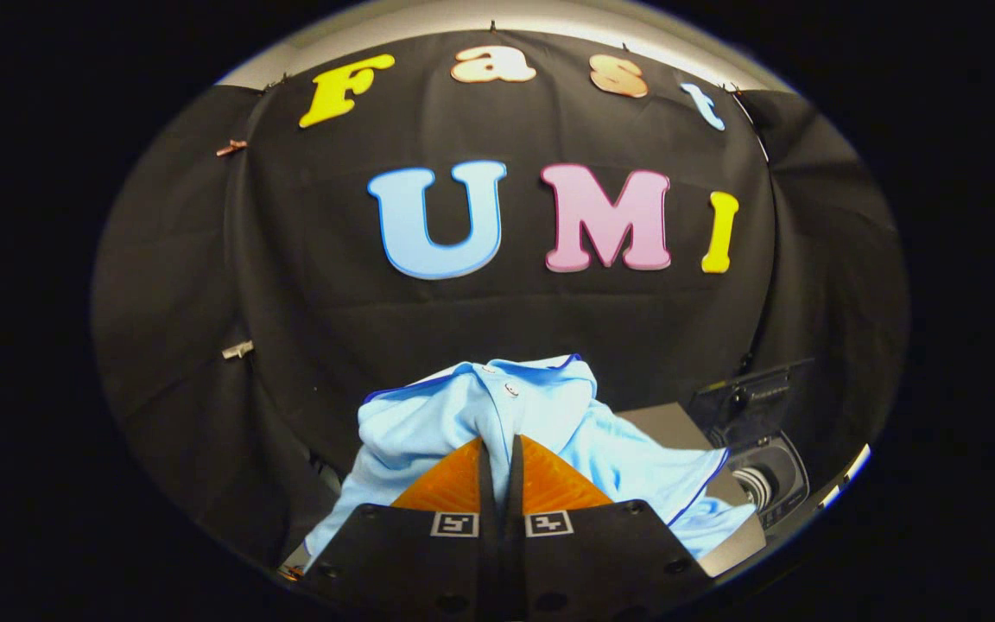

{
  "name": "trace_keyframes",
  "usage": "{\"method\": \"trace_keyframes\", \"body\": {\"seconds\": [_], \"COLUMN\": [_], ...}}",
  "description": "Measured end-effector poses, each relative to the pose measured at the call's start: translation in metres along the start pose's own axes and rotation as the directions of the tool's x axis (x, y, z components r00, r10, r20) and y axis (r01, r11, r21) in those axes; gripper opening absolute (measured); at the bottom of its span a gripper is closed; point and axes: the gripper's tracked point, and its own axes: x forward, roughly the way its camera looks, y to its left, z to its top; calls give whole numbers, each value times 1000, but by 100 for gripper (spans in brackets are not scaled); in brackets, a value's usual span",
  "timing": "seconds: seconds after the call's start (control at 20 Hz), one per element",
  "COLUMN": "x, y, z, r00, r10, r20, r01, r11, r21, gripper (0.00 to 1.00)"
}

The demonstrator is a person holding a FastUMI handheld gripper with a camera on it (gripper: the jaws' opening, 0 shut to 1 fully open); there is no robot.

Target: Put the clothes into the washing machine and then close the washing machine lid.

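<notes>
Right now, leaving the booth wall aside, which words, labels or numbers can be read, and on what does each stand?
Washing machine control panel: markings too small and blurred to read.
Tool, shut on the light blue shirt: two square black-and-white markers, patterns only, no words.
Light blue shirt: no readable text.
So nothing can be quoted.

The gripper (497,453) has two wedge-shaped fingers (450,484) with ribbed faces, pressed nearly together. Behind them sit black mounts, each with a small square black-and-white tag (454,523) and a few round screw holes.
</notes>
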Motion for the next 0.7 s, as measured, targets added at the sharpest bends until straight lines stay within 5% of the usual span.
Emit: {"method": "trace_keyframes", "body": {"seconds": [0.3,0.7], "x": [-47,-40], "y": [-23,-62], "z": [81,83], "r00": [969,968], "r10": [-5,-48], "r20": [246,246], "r01": [12,59], "r11": [1000,998], "r21": [-29,-35], "gripper": [5,5]}}
